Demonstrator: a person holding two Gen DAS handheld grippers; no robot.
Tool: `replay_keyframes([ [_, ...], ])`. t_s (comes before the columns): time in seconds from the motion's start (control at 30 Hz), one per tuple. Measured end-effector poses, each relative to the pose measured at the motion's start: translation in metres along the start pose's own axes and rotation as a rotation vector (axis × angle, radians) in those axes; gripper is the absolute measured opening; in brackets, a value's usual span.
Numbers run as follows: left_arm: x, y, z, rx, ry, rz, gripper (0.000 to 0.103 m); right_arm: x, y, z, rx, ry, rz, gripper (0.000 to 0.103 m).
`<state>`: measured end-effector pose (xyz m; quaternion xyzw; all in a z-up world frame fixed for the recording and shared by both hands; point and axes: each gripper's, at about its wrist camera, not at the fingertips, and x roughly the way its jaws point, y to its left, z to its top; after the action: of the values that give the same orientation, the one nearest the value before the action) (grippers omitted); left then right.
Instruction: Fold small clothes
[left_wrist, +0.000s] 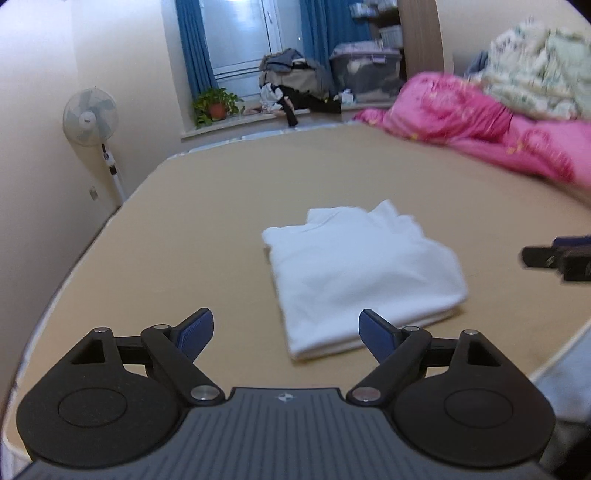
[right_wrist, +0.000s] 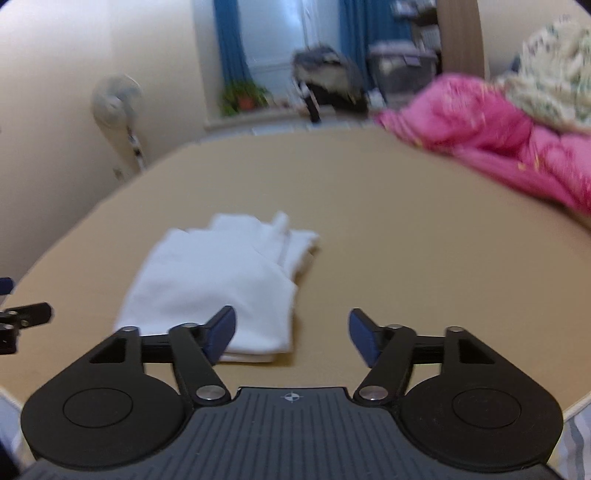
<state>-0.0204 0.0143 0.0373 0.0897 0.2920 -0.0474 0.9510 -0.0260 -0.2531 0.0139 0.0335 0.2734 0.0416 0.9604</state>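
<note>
A small white garment (left_wrist: 360, 275) lies folded into a thick rectangle on the tan bed (left_wrist: 207, 229). It also shows in the right wrist view (right_wrist: 218, 284), left of centre. My left gripper (left_wrist: 286, 332) is open and empty, held just short of the garment's near edge. My right gripper (right_wrist: 291, 332) is open and empty, with its left finger (right_wrist: 221, 332) over the garment's near right corner. The right gripper's tip shows at the right edge of the left wrist view (left_wrist: 554, 258). The left gripper's tip shows at the left edge of the right wrist view (right_wrist: 22, 317).
A pink quilt (left_wrist: 491, 122) and a floral blanket (left_wrist: 539, 70) are piled at the bed's far right. A standing fan (left_wrist: 90, 118) is by the left wall. A potted plant (left_wrist: 216, 107), clothes and storage boxes (left_wrist: 365, 70) sit by the window.
</note>
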Motion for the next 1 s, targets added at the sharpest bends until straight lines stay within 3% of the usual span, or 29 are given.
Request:
replay_keyframes([
  [0.17, -0.045, -0.01, -0.013, -0.014, -0.071, 0.018, 0.09, -0.042, 0.02, -0.012, -0.019, -0.051, 0.029, 0.081],
  [0.27, -0.048, -0.018, -0.031, -0.036, -0.089, 0.032, 0.09, -0.048, 0.03, -0.02, -0.028, -0.058, 0.035, 0.087],
  [0.33, -0.037, -0.023, -0.036, -0.037, -0.055, 0.089, 0.09, -0.047, 0.037, -0.023, -0.044, -0.053, 0.038, 0.088],
  [0.53, -0.004, -0.016, -0.031, -0.078, 0.019, 0.129, 0.09, -0.02, 0.039, -0.022, -0.014, -0.022, -0.02, 0.088],
  [0.73, 0.019, -0.014, -0.032, -0.125, 0.114, 0.061, 0.09, 0.001, 0.041, -0.022, -0.002, 0.007, -0.034, 0.088],
  [0.87, 0.016, -0.013, -0.031, -0.144, 0.1, 0.07, 0.091, 0.011, 0.048, -0.021, -0.015, 0.018, -0.013, 0.089],
  [0.93, 0.015, -0.011, -0.031, -0.152, 0.095, 0.074, 0.101, 0.014, 0.053, -0.022, -0.043, 0.023, -0.008, 0.089],
  [1.0, 0.013, -0.01, -0.03, -0.163, 0.084, 0.08, 0.102, 0.016, 0.056, -0.023, -0.057, 0.027, -0.007, 0.089],
])
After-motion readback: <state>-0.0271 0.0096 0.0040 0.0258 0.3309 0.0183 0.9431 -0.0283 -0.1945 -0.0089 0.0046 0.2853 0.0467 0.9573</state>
